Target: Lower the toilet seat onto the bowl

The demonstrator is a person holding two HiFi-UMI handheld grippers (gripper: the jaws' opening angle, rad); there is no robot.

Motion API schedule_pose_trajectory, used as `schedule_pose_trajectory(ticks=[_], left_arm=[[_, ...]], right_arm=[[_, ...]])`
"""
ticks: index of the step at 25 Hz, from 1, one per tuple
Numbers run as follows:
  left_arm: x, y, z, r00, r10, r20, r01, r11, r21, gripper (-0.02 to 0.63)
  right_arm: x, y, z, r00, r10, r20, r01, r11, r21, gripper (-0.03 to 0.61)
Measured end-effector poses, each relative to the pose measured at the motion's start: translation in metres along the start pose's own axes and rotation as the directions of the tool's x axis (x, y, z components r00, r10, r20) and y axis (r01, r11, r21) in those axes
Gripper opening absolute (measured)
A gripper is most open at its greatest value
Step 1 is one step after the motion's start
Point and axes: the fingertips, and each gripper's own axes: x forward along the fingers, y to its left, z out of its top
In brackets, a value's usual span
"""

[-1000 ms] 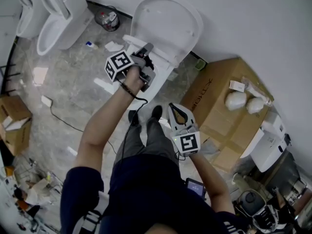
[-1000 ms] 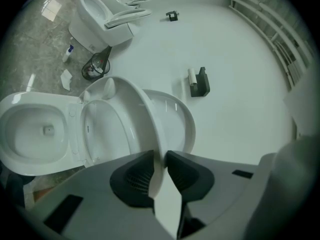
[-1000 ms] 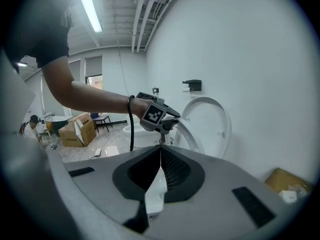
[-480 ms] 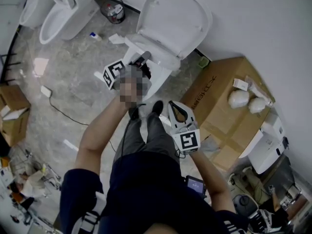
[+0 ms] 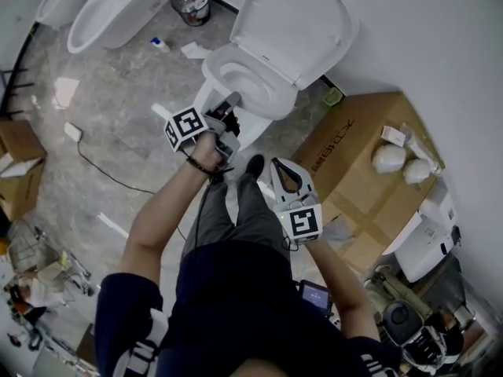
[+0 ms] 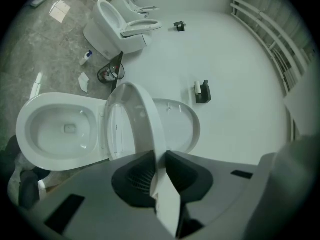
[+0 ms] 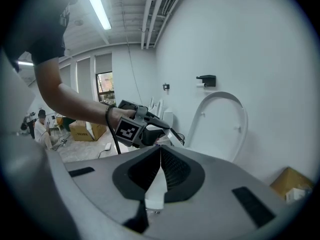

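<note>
The white toilet (image 5: 236, 124) stands against the wall with its lid (image 5: 295, 26) upright. My left gripper (image 5: 225, 110) is over the bowl's front. In the left gripper view the toilet seat (image 6: 142, 124) appears edge-on, tilted between the lid (image 6: 177, 126) and the bowl (image 6: 60, 131). Its rim runs into my left gripper (image 6: 161, 159), whose jaws are shut on it. My right gripper (image 5: 281, 170) hangs beside my legs with its jaws shut on nothing. The right gripper view shows those jaws (image 7: 160, 151) closed, with the left gripper (image 7: 135, 128) and the lid (image 7: 222, 126) beyond them.
A large cardboard box (image 5: 354, 171) stands right of the toilet with white bundles on it. Two more toilets (image 5: 110, 10) stand at the far left. A cable (image 5: 102, 175) and scraps lie on the floor. Open boxes (image 5: 20, 163) sit at the left. My shoes (image 5: 253, 166) are before the bowl.
My left gripper has come toward me and lower, bringing the seat away from the lid. The bowl opening now shows. The right gripper has stayed put.
</note>
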Motion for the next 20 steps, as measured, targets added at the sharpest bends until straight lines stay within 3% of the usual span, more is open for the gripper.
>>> schedule_pose_trajectory(ticks=[20], left_arm=[[-0.061, 0.085, -0.013, 0.999, -0.035, -0.033, 0.034, 0.999, -0.039, 0.087]], right_arm=[[0.043, 0.035, -0.031, 0.996, 0.062, -0.063, -0.064, 0.997, -0.03, 0.023]])
